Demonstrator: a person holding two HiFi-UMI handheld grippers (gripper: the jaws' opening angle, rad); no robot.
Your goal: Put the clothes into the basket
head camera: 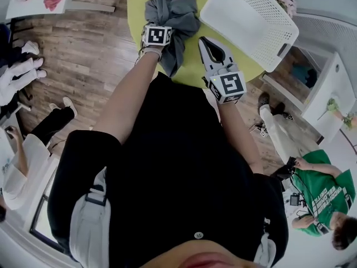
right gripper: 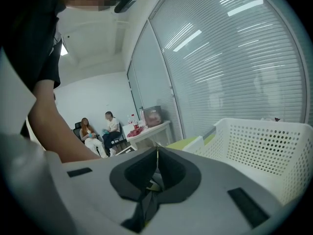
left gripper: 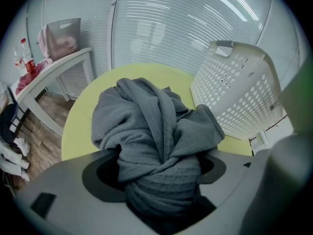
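Wood-plank floor surrounds a round yellow-green table, with slatted blinds behind it. A white side table carrying red cloth stands off to the left. Two people sit beyond it, and another person in a green shirt is off to the right.

On the table's right side sits a white plastic laundry basket. It is tilted, and its walls are pierced with small round holes. Just beside it lies the grey garment, soft ribbed fabric twisted into a rumpled heap, outside the basket.

The left gripper tips steeply down into that heap. Its jaws stand wide with a knotted wad filling the gap, and they appear to pinch its sides. The right gripper is held nearly level, aimed at the basket's rim, with its jaws together on nothing.
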